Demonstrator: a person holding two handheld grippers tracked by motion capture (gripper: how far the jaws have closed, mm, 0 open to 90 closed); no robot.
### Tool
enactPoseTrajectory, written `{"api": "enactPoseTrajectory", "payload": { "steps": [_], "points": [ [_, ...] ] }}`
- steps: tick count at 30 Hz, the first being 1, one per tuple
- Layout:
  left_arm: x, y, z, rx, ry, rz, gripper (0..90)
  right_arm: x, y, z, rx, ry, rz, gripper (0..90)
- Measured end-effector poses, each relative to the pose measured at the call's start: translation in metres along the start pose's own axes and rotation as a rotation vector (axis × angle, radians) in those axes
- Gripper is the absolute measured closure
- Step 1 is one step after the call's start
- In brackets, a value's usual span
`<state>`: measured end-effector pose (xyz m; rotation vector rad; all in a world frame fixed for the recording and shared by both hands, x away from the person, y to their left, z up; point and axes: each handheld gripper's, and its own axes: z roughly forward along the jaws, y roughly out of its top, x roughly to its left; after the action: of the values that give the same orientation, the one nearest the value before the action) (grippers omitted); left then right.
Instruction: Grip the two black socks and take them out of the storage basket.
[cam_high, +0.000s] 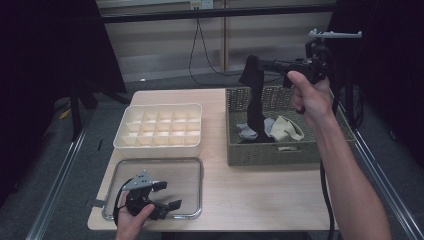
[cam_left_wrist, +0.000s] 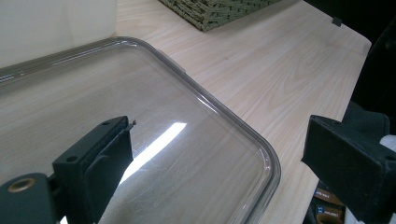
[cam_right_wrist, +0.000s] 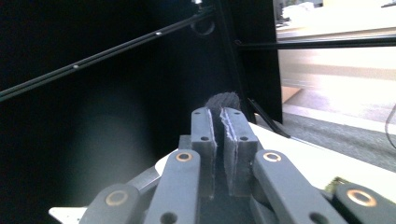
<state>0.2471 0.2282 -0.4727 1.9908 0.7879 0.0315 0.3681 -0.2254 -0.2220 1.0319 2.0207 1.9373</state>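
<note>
Two grippers here, one per hand. My right gripper (cam_high: 255, 64) is up above the wicker basket (cam_high: 250, 152) on the right of the table (cam_high: 240, 195), fingers pinched tight on one black sock (cam_high: 256, 107). It hangs straight down, long axis vertical, its lower end reaching into the basket. Also in there: a grey sock (cam_high: 246, 131) and a beige one (cam_high: 286, 128), plus some dark fabric I can't count. To the left sits one cream divider tray (cam_high: 159, 145), compartments bare. My left gripper (cam_high: 167, 195) rests over the clear lid (cam_high: 192, 172) at the near left, fingers spread apart, gripping nothing.
</note>
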Motion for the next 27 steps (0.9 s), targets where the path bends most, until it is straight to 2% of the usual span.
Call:
{"api": "enactPoseTrajectory", "payload": {
  "steps": [10,15,18,27],
  "points": [
    [0.001,-0.001,0.0,0.0,0.001,-0.003,8.0,0.032,-0.004,-0.004,-0.002,0.06,-0.029,84.1],
    [0.001,0.0,0.0,-0.005,0.0,-0.006,7.9,0.045,-0.011,-0.004,0.007,0.095,-0.031,84.2],
    [0.0,0.002,0.002,-0.003,0.004,0.001,7.9,0.053,-0.017,-0.005,-0.008,0.115,-0.023,84.2],
    [-0.005,0.005,0.004,-0.008,0.0,0.013,8.1,0.067,-0.043,-0.002,0.05,0.106,-0.026,84.2]
  ]
}}
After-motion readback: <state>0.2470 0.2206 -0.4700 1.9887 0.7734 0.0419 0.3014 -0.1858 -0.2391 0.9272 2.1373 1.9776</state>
